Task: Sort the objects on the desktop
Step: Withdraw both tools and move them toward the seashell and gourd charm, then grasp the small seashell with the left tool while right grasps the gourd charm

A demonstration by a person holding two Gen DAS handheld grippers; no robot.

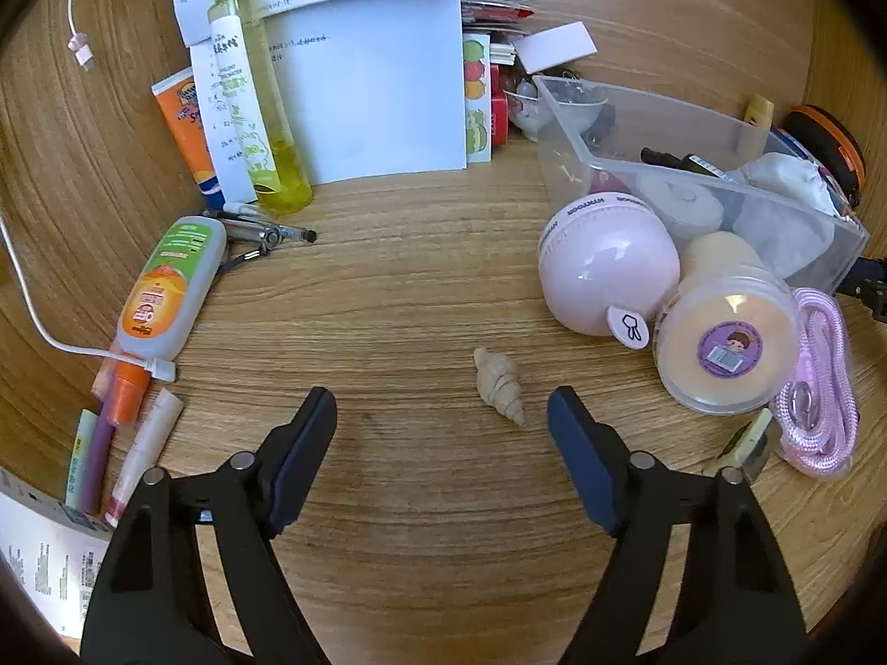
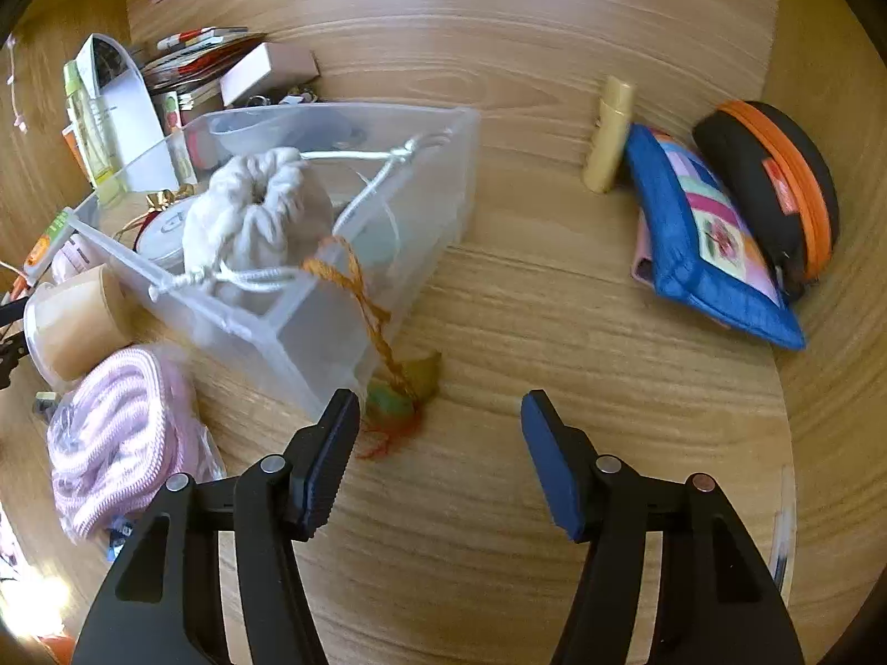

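In the left wrist view a small beige spiral shell (image 1: 499, 383) lies on the wooden desk (image 1: 421, 288). My left gripper (image 1: 441, 402) stands open just in front of it, and the shell sits nearer the right finger without touching either pad. In the right wrist view my right gripper (image 2: 439, 399) is open low over the desk. A green and orange charm (image 2: 394, 405) on an orange braided cord (image 2: 363, 288) lies by the left fingertip (image 2: 339, 415), against the corner of a clear plastic bin (image 2: 388, 255). Nothing is held by either gripper.
The clear bin (image 1: 720, 166) holds a white drawstring pouch (image 2: 260, 210). Beside it lie a pink round case (image 1: 604, 271), a cream jar (image 1: 726, 343) and a pink cord (image 1: 820, 388). Bottles, pens and papers (image 1: 377, 83) crowd the left. A blue pouch (image 2: 704, 238) and an orange-zipped case (image 2: 776, 183) lie right.
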